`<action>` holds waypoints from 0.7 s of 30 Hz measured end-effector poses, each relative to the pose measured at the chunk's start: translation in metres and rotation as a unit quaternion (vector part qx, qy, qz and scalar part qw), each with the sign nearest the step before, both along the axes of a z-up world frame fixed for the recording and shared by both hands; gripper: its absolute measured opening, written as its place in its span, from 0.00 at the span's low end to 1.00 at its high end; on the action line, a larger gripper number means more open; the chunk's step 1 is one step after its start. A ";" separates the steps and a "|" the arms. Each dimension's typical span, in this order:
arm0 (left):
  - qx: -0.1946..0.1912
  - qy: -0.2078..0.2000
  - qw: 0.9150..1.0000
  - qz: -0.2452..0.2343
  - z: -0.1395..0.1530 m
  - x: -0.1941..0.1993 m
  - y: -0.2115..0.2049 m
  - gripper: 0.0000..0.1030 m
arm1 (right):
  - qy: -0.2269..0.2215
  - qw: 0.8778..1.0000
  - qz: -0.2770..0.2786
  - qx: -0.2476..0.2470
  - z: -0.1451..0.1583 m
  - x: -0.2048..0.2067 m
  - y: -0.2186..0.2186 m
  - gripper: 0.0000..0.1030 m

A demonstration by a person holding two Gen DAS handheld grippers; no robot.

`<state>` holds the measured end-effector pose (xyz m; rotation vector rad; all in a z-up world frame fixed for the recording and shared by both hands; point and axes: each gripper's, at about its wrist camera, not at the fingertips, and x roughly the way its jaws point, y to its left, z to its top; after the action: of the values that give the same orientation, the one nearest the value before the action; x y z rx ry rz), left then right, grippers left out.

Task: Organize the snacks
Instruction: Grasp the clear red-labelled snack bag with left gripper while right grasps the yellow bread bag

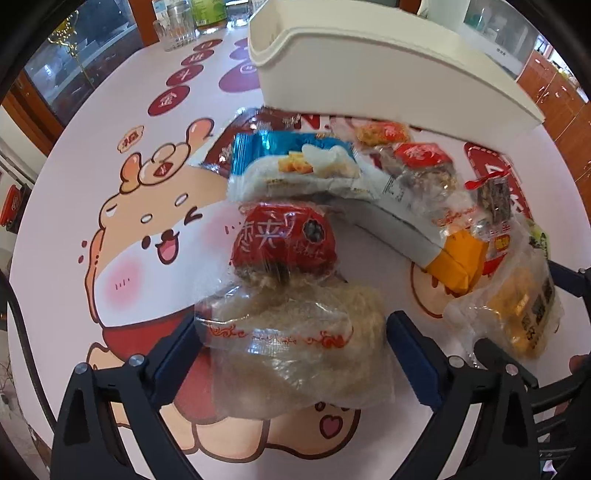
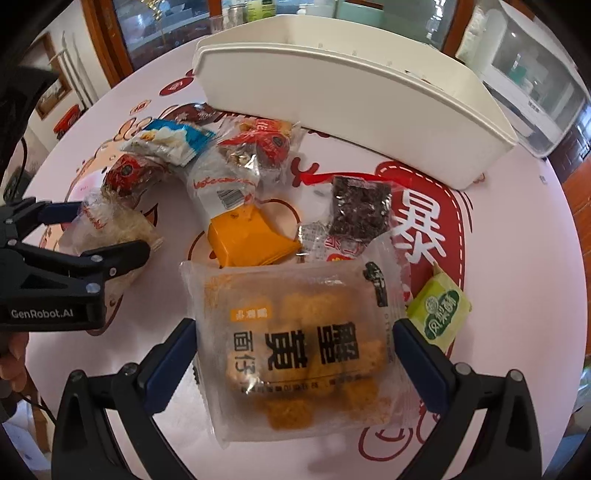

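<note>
A pile of wrapped snacks lies on the round table in front of a white bin (image 1: 369, 70), which also shows in the right wrist view (image 2: 332, 99). My left gripper (image 1: 291, 350) is open, its fingers on either side of a clear pack of pale floss cake (image 1: 295, 343); it shows from the side in the right wrist view (image 2: 99, 236). My right gripper (image 2: 295, 354) is open around a clear pack of golden fried pieces (image 2: 303, 339), also visible in the left wrist view (image 1: 517, 314). A red pack (image 1: 284, 240), a blue pack (image 1: 291, 162) and an orange pack (image 2: 247, 236) lie between.
A green small pack (image 2: 439, 310) lies right of my right gripper. A dark seaweed-like pack (image 2: 360, 206) lies by the bin. Glass jars (image 1: 177, 26) stand at the table's far edge. The cartoon tablecloth (image 1: 147, 229) covers the table. Cabinets stand behind.
</note>
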<state>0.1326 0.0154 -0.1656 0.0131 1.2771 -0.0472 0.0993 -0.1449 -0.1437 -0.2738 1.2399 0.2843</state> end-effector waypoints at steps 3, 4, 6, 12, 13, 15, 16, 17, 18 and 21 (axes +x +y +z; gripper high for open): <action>-0.001 0.004 1.000 0.000 -0.004 0.003 -0.001 0.90 | 0.000 1.000 0.007 -0.017 -0.004 0.002 0.008 1.00; -0.001 0.003 1.000 -0.001 -0.004 0.003 -0.001 0.89 | 0.008 0.999 0.009 -0.030 -0.008 0.004 0.010 1.00; -0.002 0.000 1.000 -0.002 -0.003 0.003 -0.001 0.85 | 0.006 0.999 0.018 -0.050 -0.012 0.007 0.015 1.00; -0.007 -0.004 1.000 -0.001 0.001 0.001 0.001 0.74 | 0.024 0.999 -0.008 -0.023 -0.001 0.019 0.007 0.94; -0.009 -0.004 1.000 0.001 0.002 -0.001 0.002 0.74 | 0.018 1.000 -0.009 -0.020 0.002 0.019 0.007 0.85; -0.013 -0.005 1.000 0.006 0.004 -0.005 0.004 0.73 | 0.012 1.000 -0.013 -0.017 0.011 0.020 0.006 0.80; -0.014 -0.006 1.000 0.008 0.005 -0.008 0.005 0.73 | 0.011 1.000 -0.016 -0.012 0.014 0.019 0.006 0.79; -0.016 -0.006 1.000 0.009 0.007 -0.013 0.007 0.73 | 0.011 1.000 -0.020 -0.002 0.019 0.019 0.004 0.77; -0.018 -0.007 1.000 0.010 0.008 -0.017 0.008 0.72 | 0.014 1.000 -0.026 0.007 0.022 0.019 0.002 0.77; -0.030 -0.015 0.999 0.010 0.023 -0.036 0.009 0.72 | 0.023 0.998 -0.042 0.039 0.035 0.016 -0.007 0.74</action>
<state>0.0967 0.0246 -0.1425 -0.0509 1.2447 -0.0682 0.1153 -0.1520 -0.1083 -0.1483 1.2784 0.2678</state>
